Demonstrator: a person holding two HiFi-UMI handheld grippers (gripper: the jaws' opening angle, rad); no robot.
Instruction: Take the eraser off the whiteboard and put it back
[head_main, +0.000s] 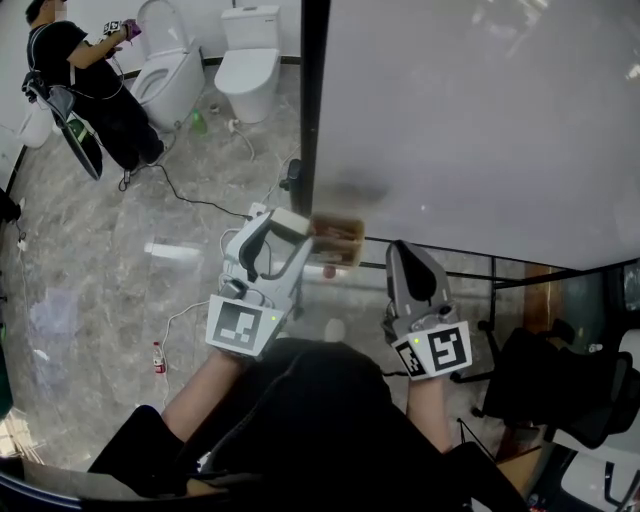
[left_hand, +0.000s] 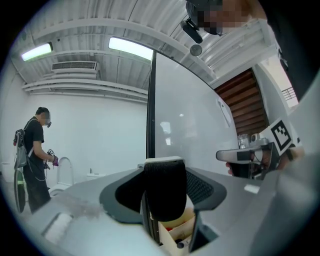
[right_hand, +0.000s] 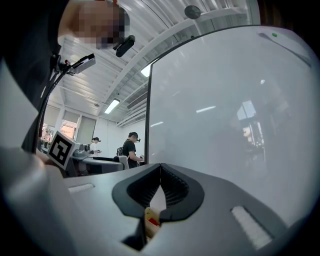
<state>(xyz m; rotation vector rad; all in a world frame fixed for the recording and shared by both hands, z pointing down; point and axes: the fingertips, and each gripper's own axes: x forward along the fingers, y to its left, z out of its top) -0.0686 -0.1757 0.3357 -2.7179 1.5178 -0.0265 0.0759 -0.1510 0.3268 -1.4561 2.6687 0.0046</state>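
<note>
The eraser (head_main: 289, 222), with a white back and black felt (left_hand: 165, 189), is clamped between the jaws of my left gripper (head_main: 283, 238) just off the whiteboard's (head_main: 470, 120) lower left corner. In the left gripper view the felt fills the gap between the jaws, with the whiteboard (left_hand: 187, 125) right behind it. A small wooden box (head_main: 338, 240) holding markers hangs at the board's lower edge, beside and below the eraser (left_hand: 177, 231). My right gripper (head_main: 404, 252) is to the right, level, its jaws shut with nothing in them, facing the whiteboard (right_hand: 225, 110).
The board's black frame post (head_main: 313, 100) runs up its left edge. Two toilets (head_main: 170, 70) (head_main: 246, 58) and a person in black (head_main: 85, 80) are at the far left. Cables and a bottle (head_main: 158, 358) lie on the floor. A black chair (head_main: 560, 385) stands at the right.
</note>
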